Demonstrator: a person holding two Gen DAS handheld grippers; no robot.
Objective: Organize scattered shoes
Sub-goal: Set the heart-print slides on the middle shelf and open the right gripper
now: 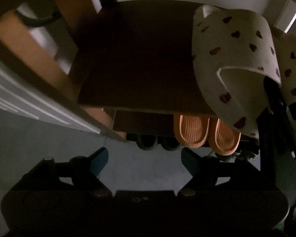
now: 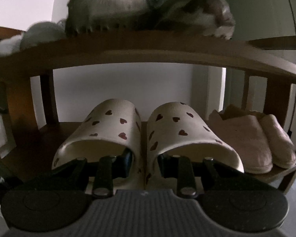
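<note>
Two cream slippers with dark red hearts sit side by side on the middle shelf of a wooden shoe rack. In the right wrist view my right gripper has one finger inside the left slipper and one inside the right slipper, pinching their inner walls together. The same slippers show at the right of the left wrist view, with the right gripper's black body behind them. My left gripper is open and empty, held over the grey floor in front of the rack.
Pink fuzzy slippers sit right of the heart pair. Grey-brown sneakers stand on the top shelf. Orange ribbed slippers and dark shoes are on lower shelves. The dark shelf board left of the heart slippers is bare.
</note>
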